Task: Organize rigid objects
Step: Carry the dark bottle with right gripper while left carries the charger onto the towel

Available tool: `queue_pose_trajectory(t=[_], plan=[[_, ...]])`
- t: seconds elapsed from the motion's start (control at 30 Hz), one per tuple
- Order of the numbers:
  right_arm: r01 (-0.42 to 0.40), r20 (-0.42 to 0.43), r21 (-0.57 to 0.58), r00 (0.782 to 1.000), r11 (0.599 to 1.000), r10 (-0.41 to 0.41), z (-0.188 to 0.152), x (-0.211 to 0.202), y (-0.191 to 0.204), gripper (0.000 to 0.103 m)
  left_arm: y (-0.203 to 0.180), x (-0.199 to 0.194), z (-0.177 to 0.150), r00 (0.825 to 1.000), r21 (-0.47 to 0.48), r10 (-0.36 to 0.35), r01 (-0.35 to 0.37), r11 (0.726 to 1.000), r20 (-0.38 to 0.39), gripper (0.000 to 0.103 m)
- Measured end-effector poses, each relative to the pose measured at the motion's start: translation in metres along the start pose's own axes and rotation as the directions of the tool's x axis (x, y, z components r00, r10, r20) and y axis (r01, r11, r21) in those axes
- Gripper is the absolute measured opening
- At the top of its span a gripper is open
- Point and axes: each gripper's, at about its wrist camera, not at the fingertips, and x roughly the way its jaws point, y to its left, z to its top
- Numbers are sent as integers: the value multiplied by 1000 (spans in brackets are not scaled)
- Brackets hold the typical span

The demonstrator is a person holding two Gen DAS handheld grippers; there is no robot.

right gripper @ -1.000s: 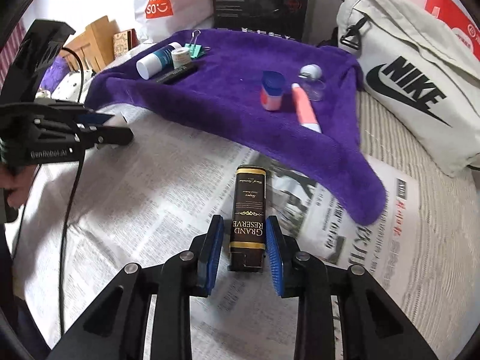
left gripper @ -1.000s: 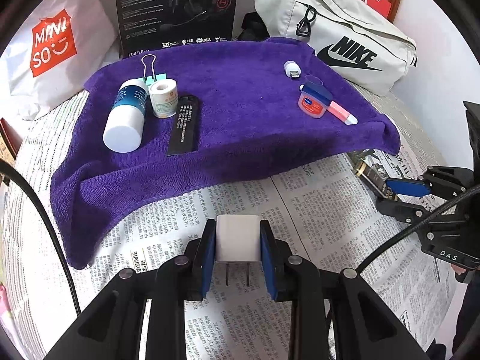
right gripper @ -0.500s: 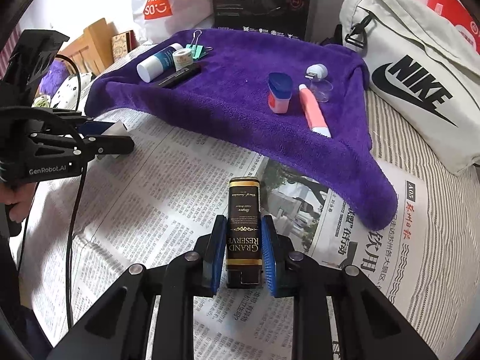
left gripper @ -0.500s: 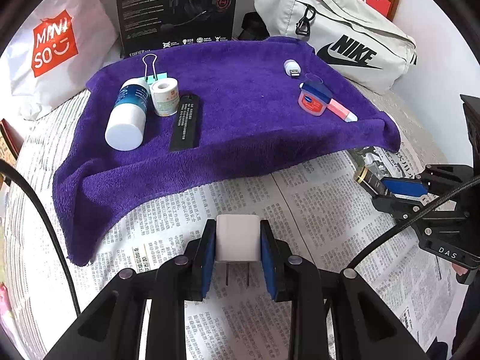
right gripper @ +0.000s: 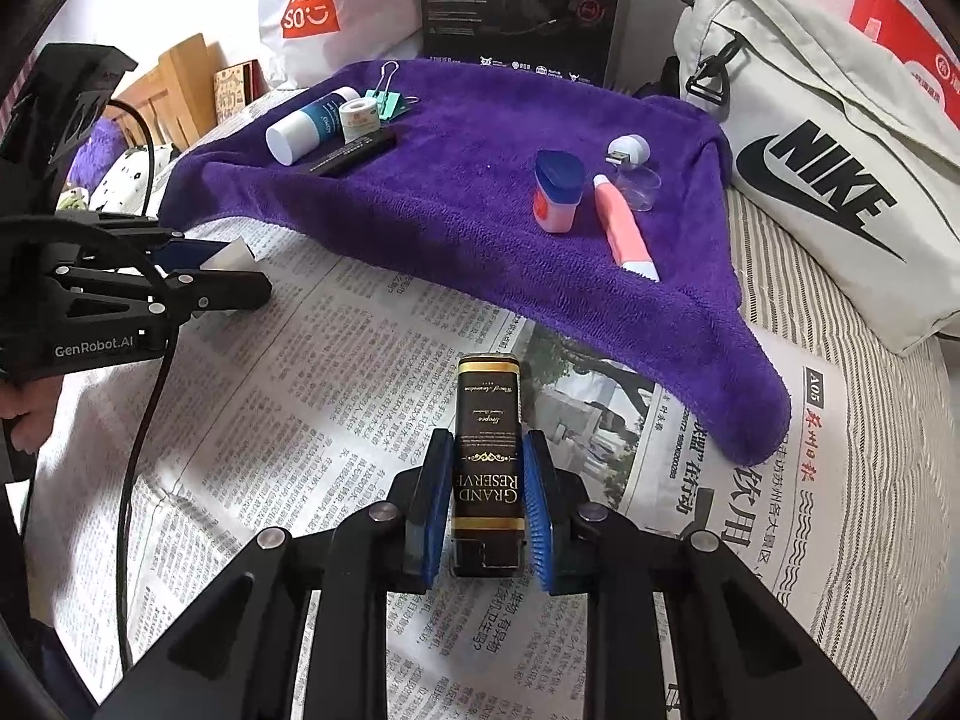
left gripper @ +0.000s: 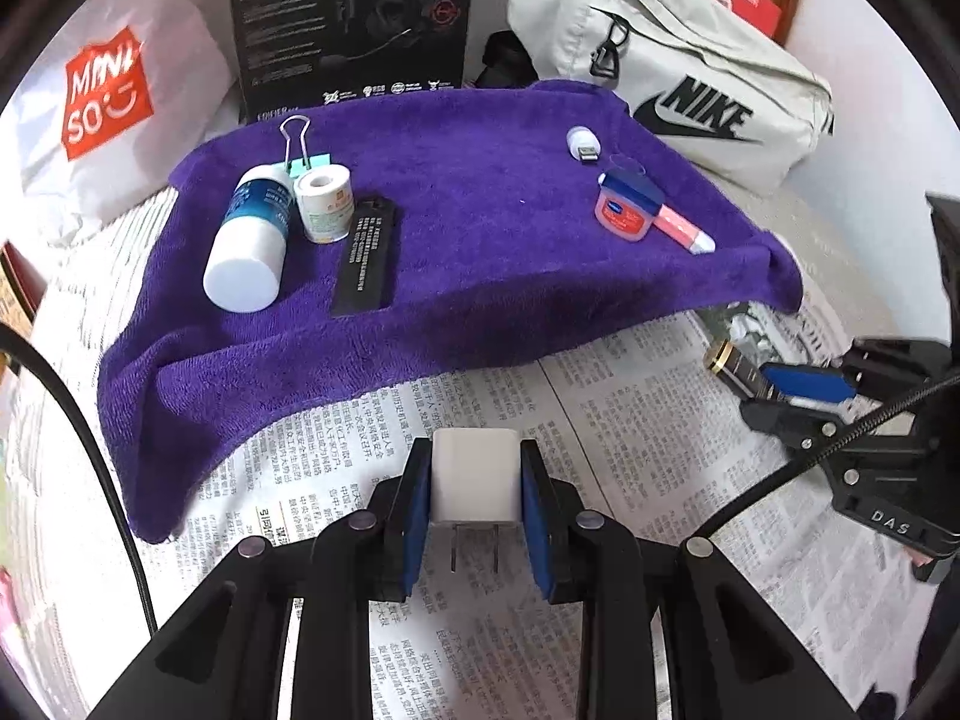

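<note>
My left gripper (left gripper: 475,495) is shut on a white plug adapter (left gripper: 474,477), prongs pointing back toward the camera, just above the newspaper (left gripper: 630,420). My right gripper (right gripper: 487,492) is shut on a black and gold "Grand Reserve" box (right gripper: 486,450), blue pads pressing both its sides. On the purple towel (left gripper: 480,228) lie a white and blue bottle (left gripper: 249,246), a tape roll (left gripper: 324,204), a binder clip (left gripper: 300,147), a black flat stick (left gripper: 365,258), a USB plug (left gripper: 583,143), a red jar with blue lid (left gripper: 627,204) and a pink tube (left gripper: 684,231).
A Nike bag (left gripper: 678,66), a black headset box (left gripper: 351,18) and a Miniso bag (left gripper: 108,96) stand behind the towel. Wooden items (right gripper: 174,90) sit at the far left in the right wrist view. A black cable (right gripper: 129,420) hangs from the left gripper body (right gripper: 90,300).
The right gripper's pads have closed onto the black and gold box, which now sits straight between them. The left gripper and its adapter have stayed put.
</note>
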Motion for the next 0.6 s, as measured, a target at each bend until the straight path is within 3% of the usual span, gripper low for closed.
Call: queue_pose_trajectory(t=[0.6], plan=[[-22, 67, 34, 998, 999, 19, 24, -34, -11, 23, 19, -40, 7, 999, -30, -5, 6, 1000, 48, 26]])
